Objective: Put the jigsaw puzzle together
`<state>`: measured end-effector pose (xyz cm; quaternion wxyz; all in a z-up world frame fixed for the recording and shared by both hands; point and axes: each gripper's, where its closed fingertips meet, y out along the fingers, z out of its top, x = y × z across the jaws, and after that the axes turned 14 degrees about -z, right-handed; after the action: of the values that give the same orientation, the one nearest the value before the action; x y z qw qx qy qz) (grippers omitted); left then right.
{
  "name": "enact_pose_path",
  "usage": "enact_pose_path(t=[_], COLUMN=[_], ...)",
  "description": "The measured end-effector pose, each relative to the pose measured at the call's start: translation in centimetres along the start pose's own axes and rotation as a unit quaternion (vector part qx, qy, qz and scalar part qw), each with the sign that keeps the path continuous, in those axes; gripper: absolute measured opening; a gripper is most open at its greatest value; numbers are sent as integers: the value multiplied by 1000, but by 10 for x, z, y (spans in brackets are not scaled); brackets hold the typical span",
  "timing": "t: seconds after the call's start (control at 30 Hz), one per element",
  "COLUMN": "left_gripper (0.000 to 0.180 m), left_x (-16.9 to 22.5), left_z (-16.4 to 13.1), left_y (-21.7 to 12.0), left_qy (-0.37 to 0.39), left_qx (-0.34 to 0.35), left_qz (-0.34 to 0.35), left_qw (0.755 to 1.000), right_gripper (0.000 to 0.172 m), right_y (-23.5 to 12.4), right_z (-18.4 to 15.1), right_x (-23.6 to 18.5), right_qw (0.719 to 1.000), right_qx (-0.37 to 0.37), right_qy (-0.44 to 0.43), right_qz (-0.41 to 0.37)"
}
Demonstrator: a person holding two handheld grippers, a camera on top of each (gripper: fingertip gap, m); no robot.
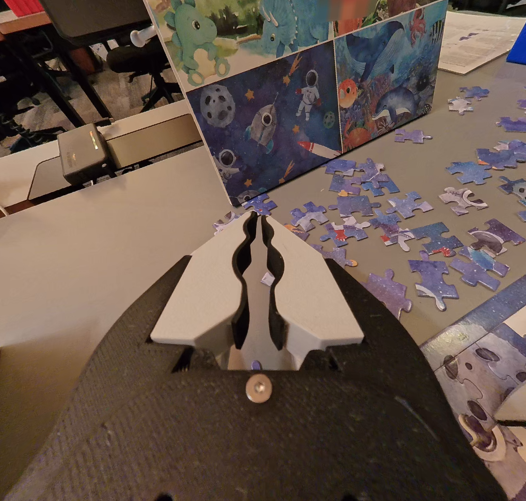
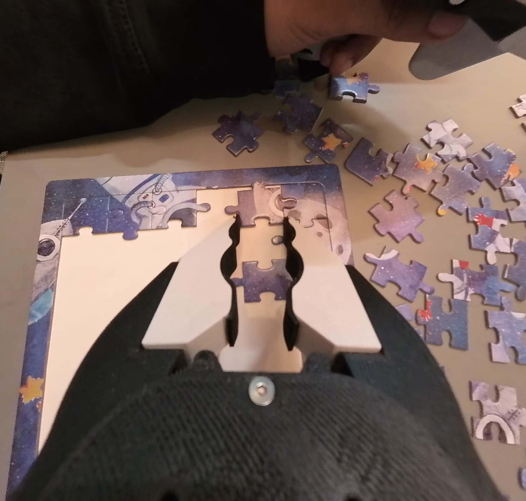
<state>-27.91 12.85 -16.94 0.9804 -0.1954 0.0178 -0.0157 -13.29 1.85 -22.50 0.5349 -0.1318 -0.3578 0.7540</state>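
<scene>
We log the right gripper jaws clamped on a puzzle piece in the frame tray, seating it; the left gripper jaws together, idle above the worktop.

One puzzle frame tray is counted, with about six pieces seated in it. Upwards of twenty loose puzzle pieces are scattered beside it; an exact count cannot be made. One picture-printed box is seen upright, and two grippers.
</scene>
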Motion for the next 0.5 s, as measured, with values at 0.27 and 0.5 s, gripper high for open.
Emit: enact_pose_path(t=[0.27, 0.5], left_gripper=[1, 2], left_x=[0, 0], left_z=[0, 0], left_y=[0, 0], left_qy=[0, 0], left_qx=[0, 1], left_qz=[0, 0], left_qw=[1000, 1000], right_gripper=[29, 28], right_y=[-4, -17], right_z=[2, 2], right_x=[-2, 13], right_qw=[1000, 1000], right_qx=[8, 18], right_qy=[-1, 8], right_qz=[8, -11])
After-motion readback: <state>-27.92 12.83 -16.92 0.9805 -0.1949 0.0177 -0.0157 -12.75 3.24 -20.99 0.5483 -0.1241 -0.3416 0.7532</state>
